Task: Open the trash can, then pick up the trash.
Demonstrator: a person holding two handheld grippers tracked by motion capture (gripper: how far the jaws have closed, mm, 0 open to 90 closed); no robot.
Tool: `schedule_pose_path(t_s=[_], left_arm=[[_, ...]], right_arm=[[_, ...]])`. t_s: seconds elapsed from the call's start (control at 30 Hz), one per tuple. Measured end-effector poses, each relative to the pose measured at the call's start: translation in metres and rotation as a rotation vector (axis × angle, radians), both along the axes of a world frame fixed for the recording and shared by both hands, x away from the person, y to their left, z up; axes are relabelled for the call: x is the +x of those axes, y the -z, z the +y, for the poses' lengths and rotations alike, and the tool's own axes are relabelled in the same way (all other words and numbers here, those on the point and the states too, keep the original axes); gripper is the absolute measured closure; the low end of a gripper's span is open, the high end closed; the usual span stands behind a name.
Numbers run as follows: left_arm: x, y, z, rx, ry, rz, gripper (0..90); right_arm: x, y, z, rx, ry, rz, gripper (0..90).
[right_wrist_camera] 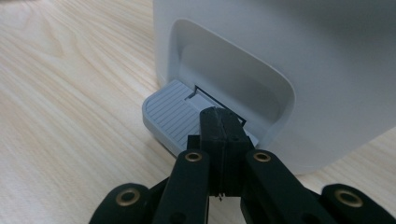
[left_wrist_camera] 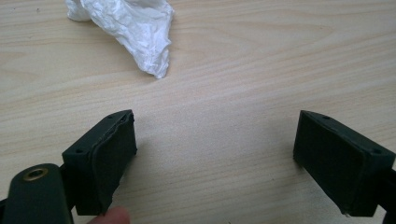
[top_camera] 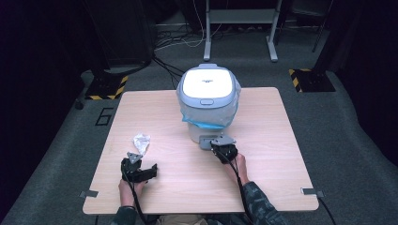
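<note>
white plastic pedal bin (top_camera: 207, 96) with grey foot pedal (right_wrist_camera: 173, 117), centre of wooden tabletop (top_camera: 263, 159). right claw (right_wrist_camera: 222, 122) closed, empty, tips on pedal. left claw (left_wrist_camera: 215, 158) open, empty, before-left of bin, near crumpled white paper (left_wrist_camera: 133, 28). risk: tips slip off ribbed pedal; light bin slides.

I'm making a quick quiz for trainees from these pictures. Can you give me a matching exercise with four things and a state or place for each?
Things:
1. left hand-held gripper
2. right hand-held gripper
3. crumpled white wrapper
4. bin

States or places:
A. lid down, with a plastic liner hanging out under the lid
B. jaws shut, tips over the grey pedal
C. jaws wide apart, nothing between them
D. lying on the table just ahead of the open jaws

Pairs: 1-C, 2-B, 3-D, 4-A
</note>
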State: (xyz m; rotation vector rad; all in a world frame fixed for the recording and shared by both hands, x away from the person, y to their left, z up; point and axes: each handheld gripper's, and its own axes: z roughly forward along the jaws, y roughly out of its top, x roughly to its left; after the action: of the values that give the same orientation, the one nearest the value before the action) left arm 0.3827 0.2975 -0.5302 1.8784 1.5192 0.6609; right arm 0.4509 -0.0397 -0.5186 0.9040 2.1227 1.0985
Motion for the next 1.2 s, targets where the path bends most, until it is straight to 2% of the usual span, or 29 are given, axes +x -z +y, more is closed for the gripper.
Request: schedule_pose_path(t_s=[0.07,0.2,0.27,0.43,0.47,0.53,0.57,1.1,1.13,1.2], left_arm=[[-0.0001,0.0000,-0.0001,0.001,0.000,-0.001,13.1],[-0.0001,0.0000,-0.0001,0.002,-0.001,-0.001,13.1],[-0.0001,0.0001,-0.0001,0.002,-0.001,-0.002,13.1],[-0.0002,0.0001,-0.0002,0.002,-0.001,-0.002,13.2],[-0.0002,0.0000,-0.0001,0.002,-0.001,-0.002,13.2],[-0.0001,0.0002,0.0000,0.005,-0.002,-0.006,13.5],[-0.0002,0.0000,-0.0002,0.003,-0.002,-0.003,13.6],[-0.0002,0.0001,-0.0004,0.008,-0.002,-0.009,13.4],[-0.0003,0.0002,-0.0010,0.007,-0.005,-0.012,13.4],[-0.0002,0.0005,-0.0019,0.007,0.002,0.001,9.7]], right_arm=[[-0.0008,0.0041,-0.0016,0.004,-0.002,-0.013,90.0],[-0.0008,0.0052,-0.0007,0.008,-0.003,-0.004,90.0],[0.0018,0.0059,0.0002,-0.039,-0.007,0.013,90.0],[0.0054,0.0065,0.0029,-0.063,-0.017,0.042,90.0],[0.0054,0.0065,0.0029,-0.063,-0.017,0.042,90.0],[0.0059,0.0063,0.0041,-0.032,-0.007,0.058,90.0],[0.0070,0.0062,0.0042,-0.058,-0.006,0.057,90.0],[0.0063,0.0066,0.0050,-0.064,-0.003,0.048,90.0],[0.0058,0.0065,0.0056,-0.053,-0.005,0.053,90.0],[0.0069,0.0062,0.0043,-0.058,-0.007,0.053,90.0]])
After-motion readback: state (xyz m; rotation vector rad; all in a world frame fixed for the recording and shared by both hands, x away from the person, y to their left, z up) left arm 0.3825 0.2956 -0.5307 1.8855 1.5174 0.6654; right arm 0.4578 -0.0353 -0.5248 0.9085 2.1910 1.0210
